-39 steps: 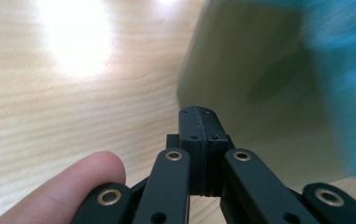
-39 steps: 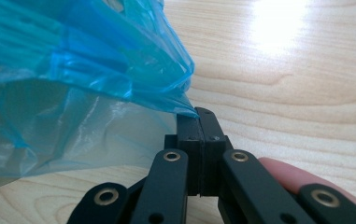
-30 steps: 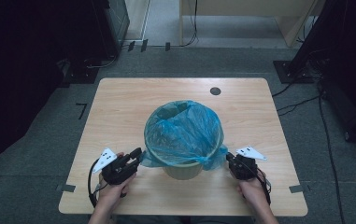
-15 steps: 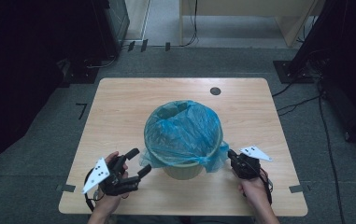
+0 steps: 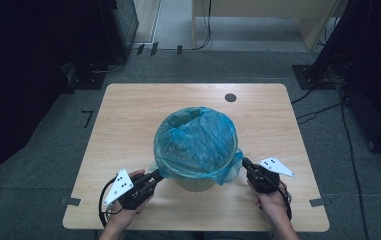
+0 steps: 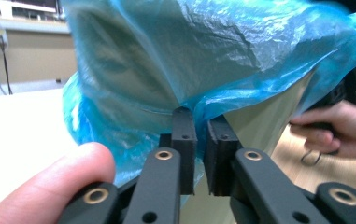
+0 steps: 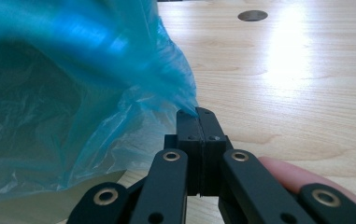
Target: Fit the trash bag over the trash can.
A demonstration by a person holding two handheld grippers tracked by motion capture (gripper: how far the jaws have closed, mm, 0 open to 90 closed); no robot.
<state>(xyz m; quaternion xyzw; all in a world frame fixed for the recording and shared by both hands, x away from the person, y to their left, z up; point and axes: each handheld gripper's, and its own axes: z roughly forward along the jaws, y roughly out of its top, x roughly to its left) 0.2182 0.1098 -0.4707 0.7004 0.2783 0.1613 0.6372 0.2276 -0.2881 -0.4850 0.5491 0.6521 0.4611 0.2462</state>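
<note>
Left gripper (image 6: 198, 126): jaws just closing on thin blue plastic liner (image 5: 198, 142) hem, a small gap left.
Right gripper (image 7: 197, 114): jaws pinching the opposite hem, to stretch it over beige bin (image 5: 195, 182).

A: Bin (image 5: 196, 181) stands on the table (image 5: 128, 115), toward the near edge, midway across. Bag (image 5: 198, 142) sits in it, its rim folded over the outside.

B: Grippers?

A: Left gripper (image 5: 154, 177) at the bin's near-left, right gripper (image 5: 246, 163) at its near-right, each at the bag's overhang. Hands behind them, at the near edge.

B: Anything farther back?

A: Round hole (image 5: 230, 97) in the tabletop behind the bin, to the right (well apart from it). Cables (image 5: 323, 107) on the floor beyond the right edge.
</note>
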